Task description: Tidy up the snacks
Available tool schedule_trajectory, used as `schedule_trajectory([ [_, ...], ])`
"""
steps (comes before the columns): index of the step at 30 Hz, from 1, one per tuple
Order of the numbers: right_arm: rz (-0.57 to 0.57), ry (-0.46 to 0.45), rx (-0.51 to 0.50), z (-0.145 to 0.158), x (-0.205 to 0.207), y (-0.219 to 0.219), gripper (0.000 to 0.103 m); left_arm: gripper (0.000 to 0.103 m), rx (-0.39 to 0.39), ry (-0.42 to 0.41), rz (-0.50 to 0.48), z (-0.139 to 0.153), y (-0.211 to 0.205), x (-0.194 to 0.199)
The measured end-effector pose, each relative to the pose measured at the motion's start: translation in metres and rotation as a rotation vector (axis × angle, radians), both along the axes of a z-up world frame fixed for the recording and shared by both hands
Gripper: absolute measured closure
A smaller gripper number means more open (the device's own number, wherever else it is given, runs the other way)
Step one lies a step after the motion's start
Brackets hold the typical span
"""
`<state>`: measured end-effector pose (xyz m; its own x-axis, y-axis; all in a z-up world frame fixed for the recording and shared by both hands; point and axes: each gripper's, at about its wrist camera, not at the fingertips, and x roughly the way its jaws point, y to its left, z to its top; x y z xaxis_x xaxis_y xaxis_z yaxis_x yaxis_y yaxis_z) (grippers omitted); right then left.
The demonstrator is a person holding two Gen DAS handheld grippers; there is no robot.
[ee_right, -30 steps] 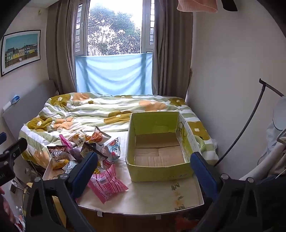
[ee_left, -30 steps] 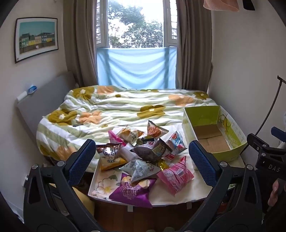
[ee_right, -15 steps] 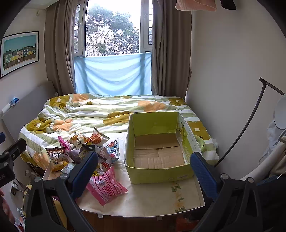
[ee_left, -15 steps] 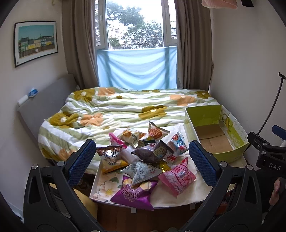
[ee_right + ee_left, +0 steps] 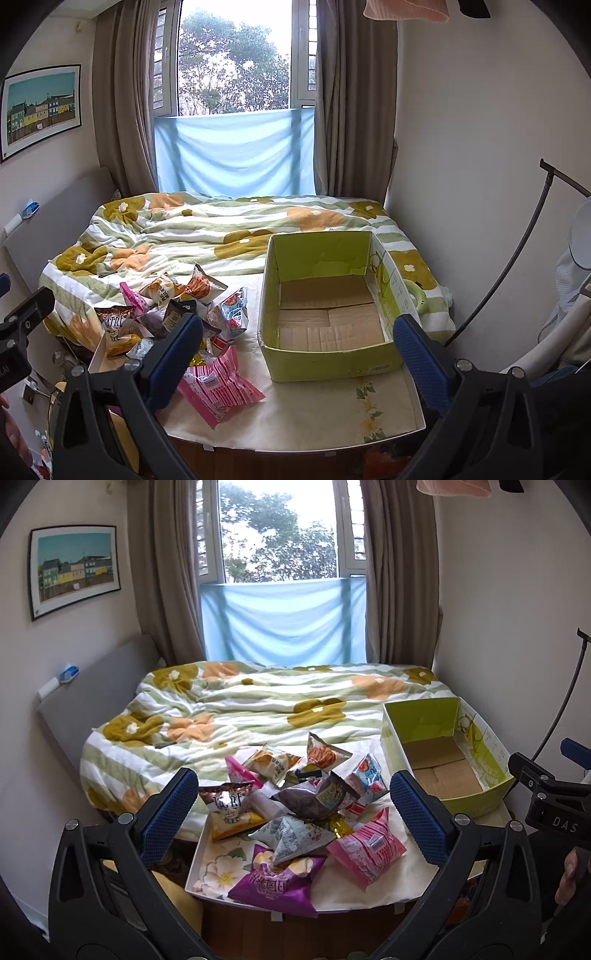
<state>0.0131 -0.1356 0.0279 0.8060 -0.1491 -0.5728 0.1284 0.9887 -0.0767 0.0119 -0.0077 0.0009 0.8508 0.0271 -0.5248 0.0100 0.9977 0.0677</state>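
Note:
Several snack bags lie heaped on a white floral board (image 5: 218,871) at the foot of the bed: a purple bag (image 5: 277,882), a pink bag (image 5: 365,849), a dark brown bag (image 5: 314,797). An open green cardboard box (image 5: 328,306) sits to their right with nothing inside. My left gripper (image 5: 291,812) hangs open above and short of the heap, holding nothing. My right gripper (image 5: 295,350) is open too, in front of the box (image 5: 447,753), with the pink bag (image 5: 218,387) near its left finger.
The bed with a flowered duvet (image 5: 258,709) stretches back to a curtained window (image 5: 280,531). A grey headboard (image 5: 92,701) lines the left wall and a black stand (image 5: 517,258) leans by the right wall. The other gripper's body (image 5: 550,805) shows at the right edge.
Both grippers have eased slightly back and up, so the board and box sit a little lower in the views. Both stay open and hold nothing.

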Motion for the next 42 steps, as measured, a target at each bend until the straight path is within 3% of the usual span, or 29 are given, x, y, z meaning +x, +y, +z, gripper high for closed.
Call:
schedule_trajectory([
  [42,0.001,-0.002,0.007,0.0018,0.0007,-0.0003,0.000,0.001,-0.017,0.002,-0.003,0.0006,0.0035,-0.0042],
])
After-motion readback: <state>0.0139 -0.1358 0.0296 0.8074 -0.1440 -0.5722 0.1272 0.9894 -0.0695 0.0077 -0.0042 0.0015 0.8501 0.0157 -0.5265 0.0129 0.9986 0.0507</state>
